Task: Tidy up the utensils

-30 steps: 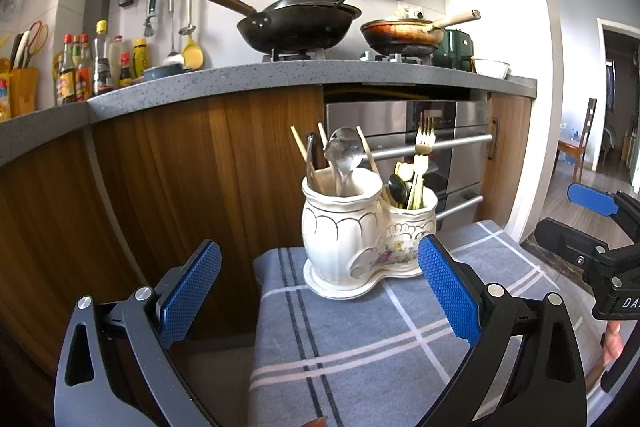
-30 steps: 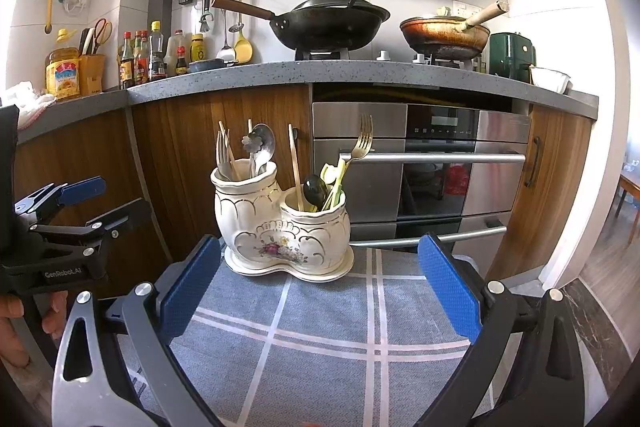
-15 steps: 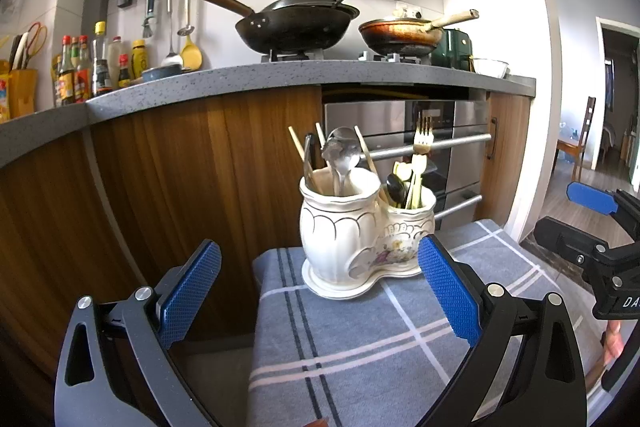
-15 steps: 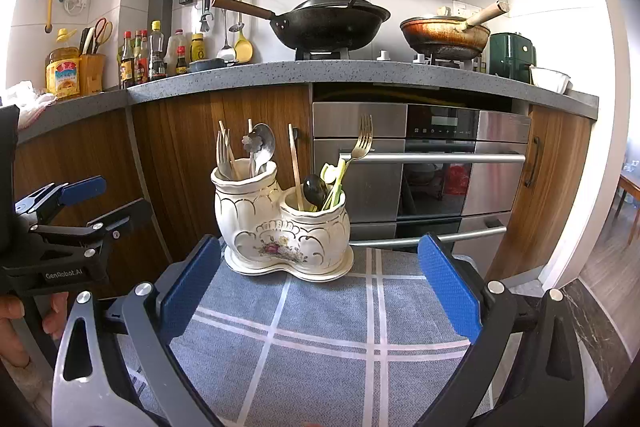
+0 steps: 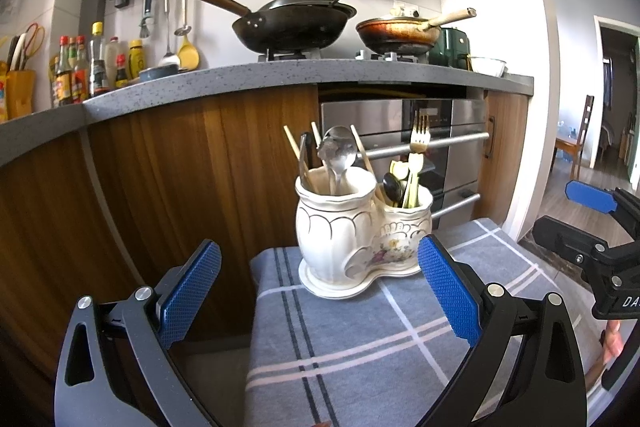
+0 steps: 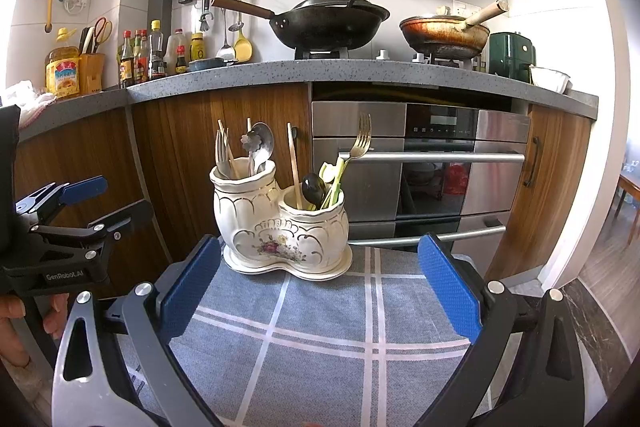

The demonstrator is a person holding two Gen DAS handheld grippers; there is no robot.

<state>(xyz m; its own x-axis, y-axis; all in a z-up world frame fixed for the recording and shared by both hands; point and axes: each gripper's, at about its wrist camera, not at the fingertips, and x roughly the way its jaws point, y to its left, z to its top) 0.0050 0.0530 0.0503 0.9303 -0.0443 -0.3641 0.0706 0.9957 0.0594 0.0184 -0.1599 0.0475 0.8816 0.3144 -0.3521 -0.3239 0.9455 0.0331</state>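
A white double ceramic utensil holder [image 5: 352,235] [image 6: 280,223] stands on a saucer at the far end of a grey plaid cloth [image 5: 360,339] [image 6: 320,327]. Its taller pot holds spoons [image 6: 258,147], a fork and chopsticks. Its shorter pot holds a gold fork [image 5: 418,147] [image 6: 358,143], a black spoon [image 6: 313,187], green-handled pieces and a chopstick. My left gripper [image 5: 318,291] is open and empty, short of the holder. My right gripper [image 6: 318,291] is open and empty, also short of it. Each gripper shows at the side of the other's view.
Behind the cloth are wooden cabinet fronts [image 6: 180,155] and a steel oven with bar handles [image 6: 432,157]. The grey counter [image 6: 360,71] above carries a black wok [image 6: 332,23], a frying pan [image 6: 444,35], sauce bottles and hanging ladles. A doorway with a chair [image 5: 580,143] opens at right.
The left wrist view has shifted slightly, so the holder sits a touch further left in it. The right view is unchanged. Both grippers stay open.
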